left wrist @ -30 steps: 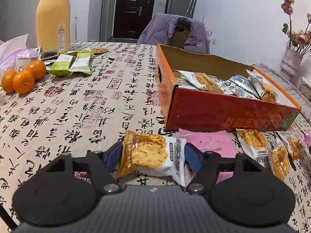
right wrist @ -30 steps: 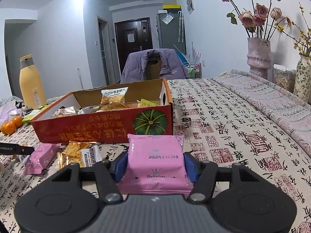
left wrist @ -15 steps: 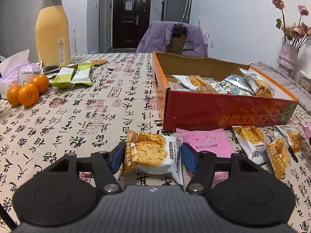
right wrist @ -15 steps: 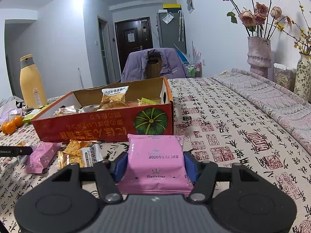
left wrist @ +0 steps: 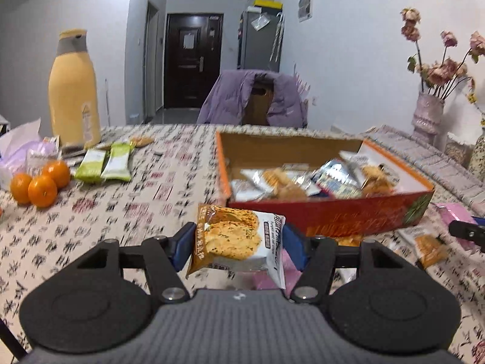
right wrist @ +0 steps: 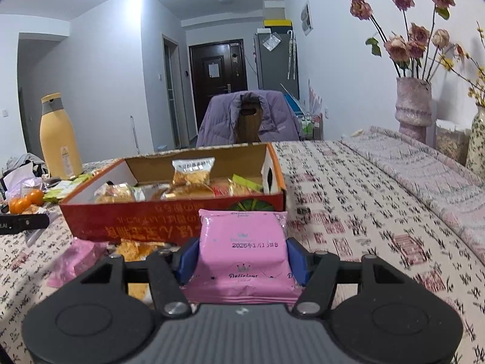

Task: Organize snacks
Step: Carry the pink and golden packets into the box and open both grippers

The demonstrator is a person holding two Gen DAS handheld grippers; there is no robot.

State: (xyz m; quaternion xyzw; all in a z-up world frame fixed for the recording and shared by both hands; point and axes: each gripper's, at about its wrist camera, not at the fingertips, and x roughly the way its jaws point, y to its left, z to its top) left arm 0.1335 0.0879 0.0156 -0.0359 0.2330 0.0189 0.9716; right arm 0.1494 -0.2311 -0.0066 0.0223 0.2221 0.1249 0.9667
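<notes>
The left hand-held gripper (left wrist: 239,244) is partly closed, its blue pads pressing both sides of a cracker packet (left wrist: 236,241), orange and white with a picture of speckled crackers on the front. The packet stands nearly upright between the pads, lifted clear of the counter (left wrist: 136,209). Just ahead and a little to the right sits the open red cardboard box (left wrist: 348,215), already holding a loose heap of snack packets. Below and beside the gripper, more small packets lie on the patterned cloth. Far ahead to the left are two green packets (left wrist: 104,165), three oranges (left wrist: 39,183) and a tall yellow bottle (left wrist: 74,91).

The right hand-held gripper (right wrist: 242,262) is likewise partly closed, clamping a pink packet (right wrist: 242,251) with a printed date and a crown mark; the wrapper is puffy and smooth. Straight ahead and to the left of it is the same red box (right wrist: 136,221). Left of the gripper, near the box's front wall, lie another pink packet (right wrist: 78,257) and an orange one (right wrist: 136,248).
</notes>
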